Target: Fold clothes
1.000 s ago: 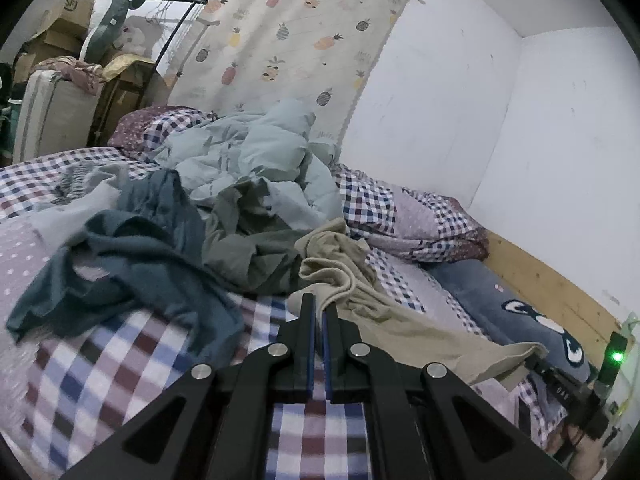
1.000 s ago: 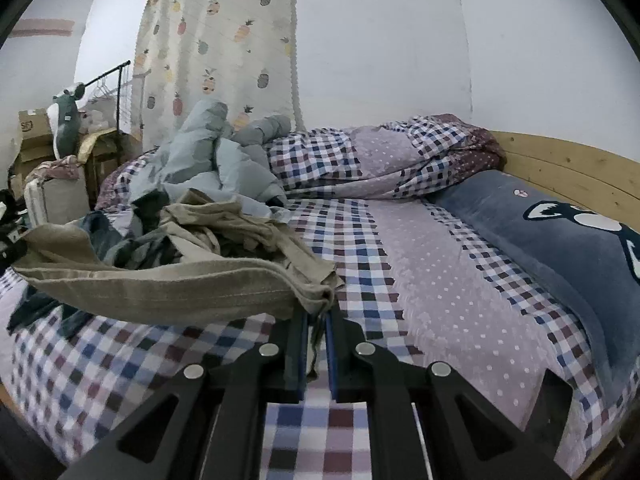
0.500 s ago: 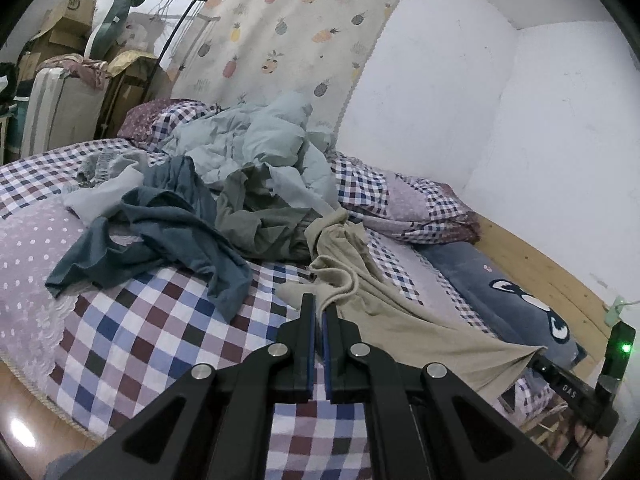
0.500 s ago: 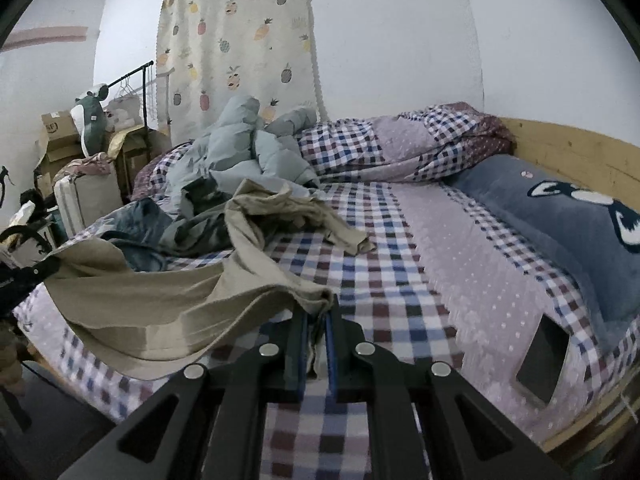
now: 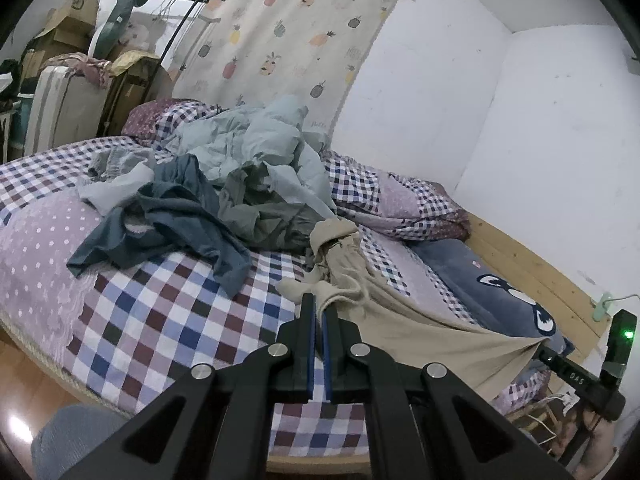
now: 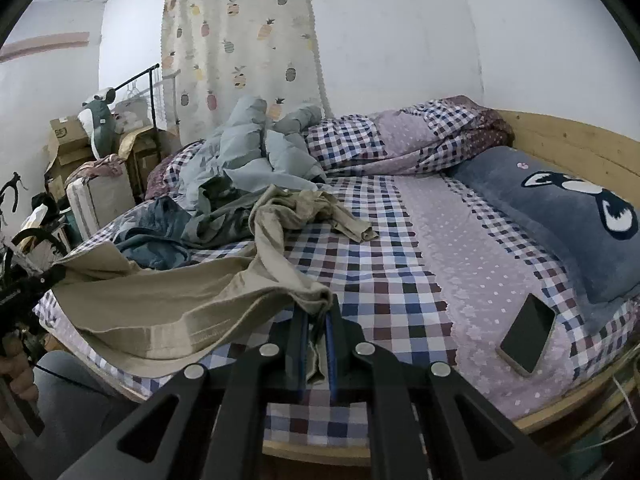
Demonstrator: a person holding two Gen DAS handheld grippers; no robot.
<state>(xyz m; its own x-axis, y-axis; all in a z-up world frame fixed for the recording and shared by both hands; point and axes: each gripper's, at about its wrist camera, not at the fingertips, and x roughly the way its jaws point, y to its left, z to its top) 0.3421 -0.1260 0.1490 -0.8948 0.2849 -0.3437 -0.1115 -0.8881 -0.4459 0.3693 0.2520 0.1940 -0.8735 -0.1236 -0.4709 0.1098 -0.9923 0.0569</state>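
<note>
Checked purple bedding (image 5: 152,320) fills the lower frame of both views, a pineapple-print curtain (image 5: 296,36) hanging upper centre and boxes stacked upper left; a phone (image 6: 527,334) lies at lower right of the right view. Left gripper (image 5: 319,305) and right gripper (image 6: 316,314) each pinch an edge of the beige trousers (image 6: 168,304), stretched between them above the bed's near edge. Its far legs trail into the heap of dark clothes (image 5: 180,216) and could snag there or tug free of the thin grips
</note>
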